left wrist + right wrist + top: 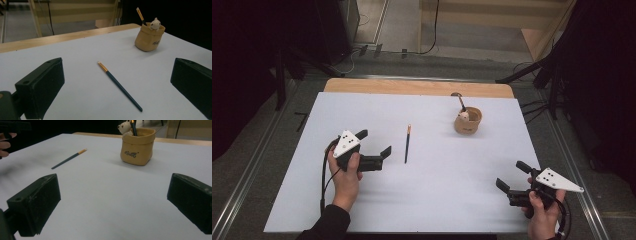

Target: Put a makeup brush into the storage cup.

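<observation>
The left gripper (373, 142) is sitting at the left of the white worktop (422, 200), held in the person's left hand (346, 172). Its jaws are standing wide apart and gripping nothing. Just to its right, a dark blue paintbrush (407, 144) with a gold ferrule is lying flat on the worktop, apart from the jaws; in the left gripper view the paintbrush (120, 85) is lying between the two jaws and a little beyond them, bristle end pointing away.

Further right and toward the far edge, a small tan pouch-shaped holder (468, 121) is standing upright, well apart from the loose paintbrush. Inside it, a second brush (140, 15) is leaning out over the rim, and a little white bear figure (125, 128) is peeking out beside it. Dark lettering is showing on the holder's front (137, 146).

At the near right corner, the right gripper (511, 175) is resting in the right hand (543, 212), released, its jaws spread with only bare worktop between them.
</observation>
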### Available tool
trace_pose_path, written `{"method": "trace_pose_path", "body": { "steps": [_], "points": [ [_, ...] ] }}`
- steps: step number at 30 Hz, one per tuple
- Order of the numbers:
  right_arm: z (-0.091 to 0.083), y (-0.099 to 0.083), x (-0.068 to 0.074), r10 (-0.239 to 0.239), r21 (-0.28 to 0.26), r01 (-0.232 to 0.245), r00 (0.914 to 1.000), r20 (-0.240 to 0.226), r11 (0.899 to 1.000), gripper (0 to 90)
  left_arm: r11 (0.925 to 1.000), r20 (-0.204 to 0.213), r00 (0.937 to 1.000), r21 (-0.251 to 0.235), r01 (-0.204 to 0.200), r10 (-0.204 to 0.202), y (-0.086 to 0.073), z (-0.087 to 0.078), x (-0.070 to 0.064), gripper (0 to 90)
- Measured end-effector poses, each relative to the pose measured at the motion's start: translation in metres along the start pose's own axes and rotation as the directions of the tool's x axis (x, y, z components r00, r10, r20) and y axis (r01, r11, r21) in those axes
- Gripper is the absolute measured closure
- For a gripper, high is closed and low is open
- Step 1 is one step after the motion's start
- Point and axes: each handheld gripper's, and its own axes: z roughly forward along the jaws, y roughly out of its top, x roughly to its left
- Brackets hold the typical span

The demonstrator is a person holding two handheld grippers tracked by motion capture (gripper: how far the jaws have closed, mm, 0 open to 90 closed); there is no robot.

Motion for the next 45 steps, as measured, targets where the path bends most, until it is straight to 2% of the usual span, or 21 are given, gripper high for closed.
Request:
{"method": "trace_pose_path", "body": {
  "steps": [18,27,33,45],
  "points": [
    [-0.001,-0.002,-0.002,0.002,-0.004,-0.002,1.0,-0.004,1.0,0.0,0.9999,0.007,0.9999,0.011,-0.008,0.008,0.007,0.015,-0.003,0.0],
    [0.001,-0.002,-0.002,0.0,0.0,0.0,1.0,-0.006,1.0,0.0,0.9995,0.026,0.9995,0.026,-0.017,0.017,0.008,0.026,-0.008,0.0],
    [0.002,-0.001,0.002,-0.008,-0.002,0.008,0.9999,-0.014,1.0,0.0,0.9995,0.031,0.9995,0.03,-0.013,0.012,0.008,0.029,-0.009,0.0],
    [0.003,-0.002,0.0,-0.005,0.003,0.005,0.9999,-0.015,1.0,0.0,0.9993,0.037,0.9993,0.037,-0.007,0.006,0.01,0.039,-0.011,0.0]
  ]
}}
